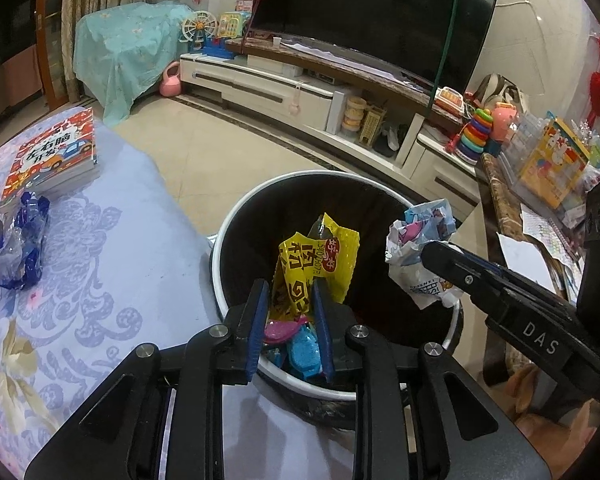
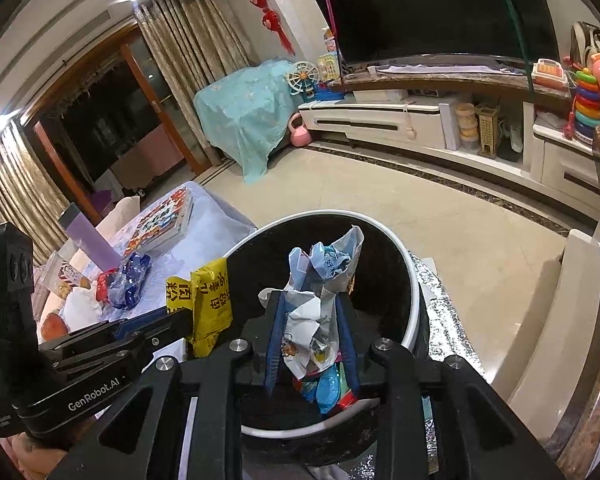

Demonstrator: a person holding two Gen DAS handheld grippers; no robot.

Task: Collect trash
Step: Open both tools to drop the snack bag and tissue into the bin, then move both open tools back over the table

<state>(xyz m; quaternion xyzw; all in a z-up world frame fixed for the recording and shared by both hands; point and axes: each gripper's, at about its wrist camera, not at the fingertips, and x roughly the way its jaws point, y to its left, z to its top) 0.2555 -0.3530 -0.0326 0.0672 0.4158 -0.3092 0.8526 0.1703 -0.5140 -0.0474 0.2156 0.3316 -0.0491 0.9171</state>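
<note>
My left gripper [image 1: 290,312] jaws clamp a yellow snack wrapper [image 1: 316,260] and my right gripper [image 2: 312,332] jaws a crumpled white wrapper [image 2: 320,280] over the half-filled trash bin [image 1: 236,216], both undropped, while a blue wrapper [image 1: 20,248] waits at the frame's left on the tabletop [image 1: 112,264].

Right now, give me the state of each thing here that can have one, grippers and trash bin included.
left gripper: shut on yellow wrapper, over the bin
right gripper: shut on crumpled white wrapper, over the bin
trash bin: open, some wrappers already inside
blue wrapper: lying on the bedspread, not collected
television: screen dark
</note>
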